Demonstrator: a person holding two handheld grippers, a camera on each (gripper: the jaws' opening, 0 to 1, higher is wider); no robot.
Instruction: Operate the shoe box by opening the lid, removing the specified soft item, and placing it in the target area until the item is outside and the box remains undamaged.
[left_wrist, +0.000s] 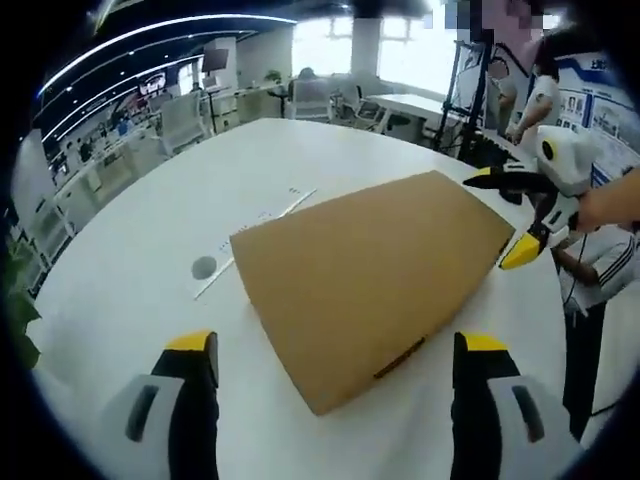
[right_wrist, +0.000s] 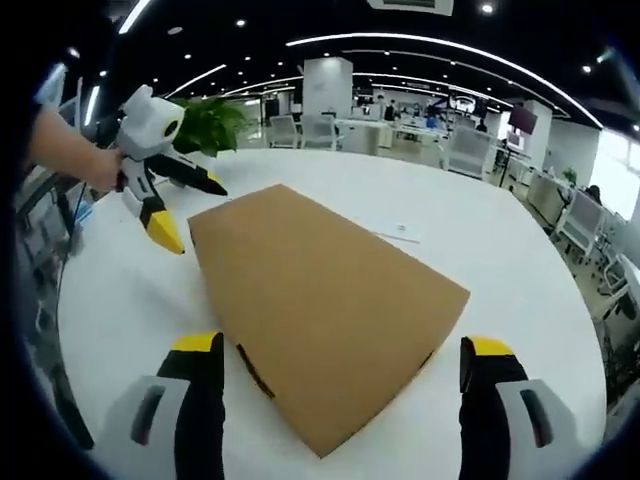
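Left gripper view, left tool wide open, right tool too

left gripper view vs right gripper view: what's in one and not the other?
Left gripper view alone: a ruler and a round grey spot on the table, left of the box, and people standing beyond the right tongs. Right gripper view alone: a green plant behind the left tongs, and a small white label past the box. Shared: the closed cardboard shoe box on the white table, with both tongs open, spread at opposite ends.
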